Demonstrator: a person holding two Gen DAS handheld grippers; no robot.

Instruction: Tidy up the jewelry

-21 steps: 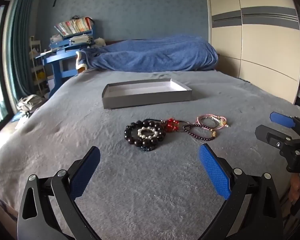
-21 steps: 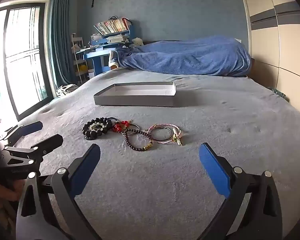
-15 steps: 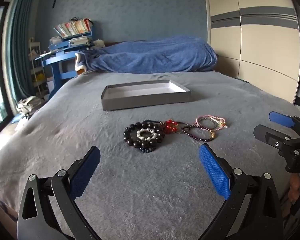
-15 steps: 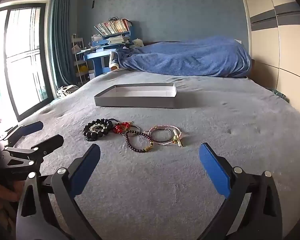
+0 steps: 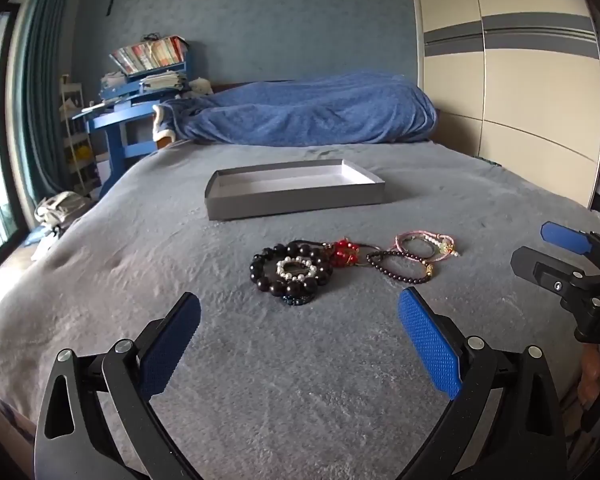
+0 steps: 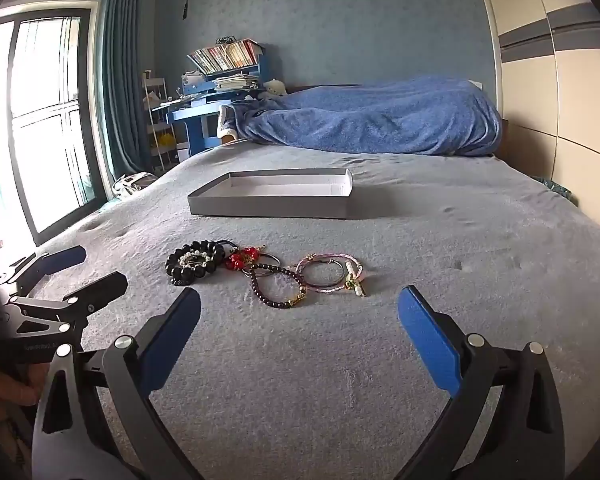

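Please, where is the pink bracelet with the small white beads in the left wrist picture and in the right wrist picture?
Left wrist view: the pink bracelet lies right of centre, at the right end of the row of jewelry.
Right wrist view: it lies near the centre, again the rightmost piece.
Shared landmark: the grey tray lies on the bed behind the jewelry in both views.

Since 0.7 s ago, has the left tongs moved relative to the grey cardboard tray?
Barely: the left tongs crept slightly left; the grey cardboard tray shifted slightly rightward in its view.
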